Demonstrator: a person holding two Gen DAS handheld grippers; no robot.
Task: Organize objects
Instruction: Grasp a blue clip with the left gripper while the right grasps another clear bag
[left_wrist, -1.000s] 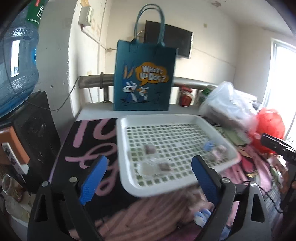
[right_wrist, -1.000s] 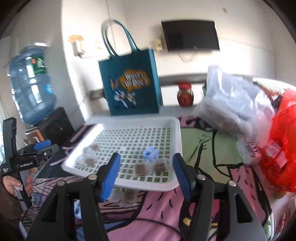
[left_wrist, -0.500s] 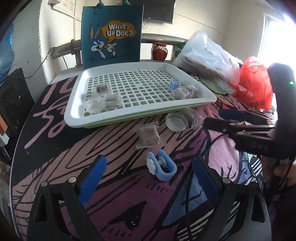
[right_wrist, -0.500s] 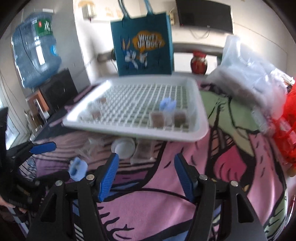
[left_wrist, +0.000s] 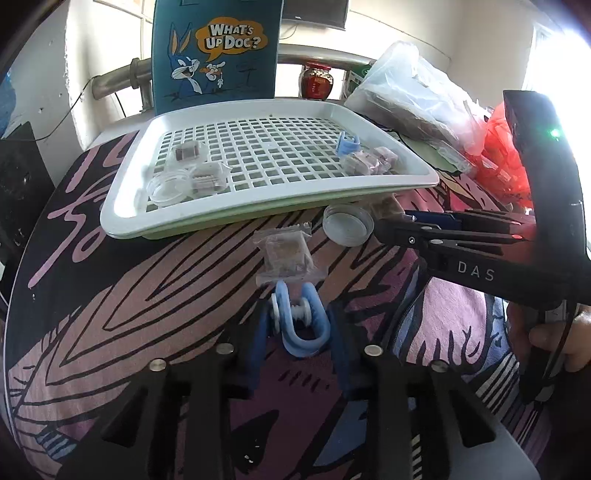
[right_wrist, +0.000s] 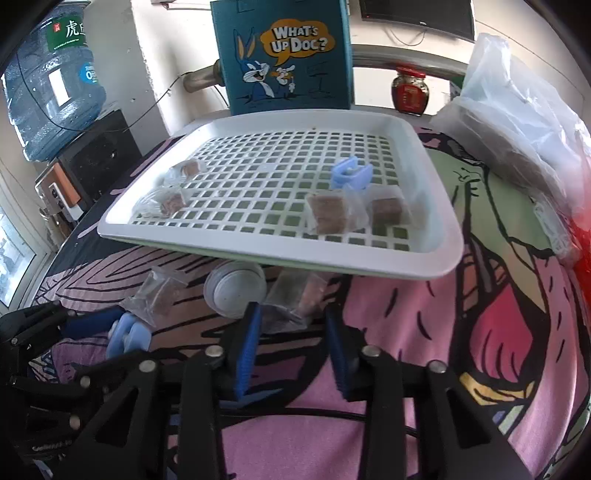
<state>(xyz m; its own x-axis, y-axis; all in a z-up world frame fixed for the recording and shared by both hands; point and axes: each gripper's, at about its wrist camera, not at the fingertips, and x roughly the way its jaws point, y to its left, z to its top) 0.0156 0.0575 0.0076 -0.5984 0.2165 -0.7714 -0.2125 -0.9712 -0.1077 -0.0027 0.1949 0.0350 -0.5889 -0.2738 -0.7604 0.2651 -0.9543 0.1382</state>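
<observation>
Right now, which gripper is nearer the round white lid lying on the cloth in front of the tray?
Right. The right gripper sits beside the round white lid, jaws around a packet; the left gripper is farther back, around a blue clip.

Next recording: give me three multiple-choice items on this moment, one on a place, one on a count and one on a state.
1. Where does the blue cartoon bag stand?
A. behind the tray
B. inside the tray
C. in front of the tray

2. How many blue clips lie in the tray?
A. none
B. one
C. three

3. What is the left tool doing?
A. spread wide over bare cloth
B. closed around a blue clip on the cloth
C. holding a clip above the tray

Key:
1 A: the blue cartoon bag rises beyond the far rim of the tray.
2 B: only one tray clip shows on the grid.
3 B: the left tool has just been closing its jaws, and the cloth clip sits between them on the cloth.
</observation>
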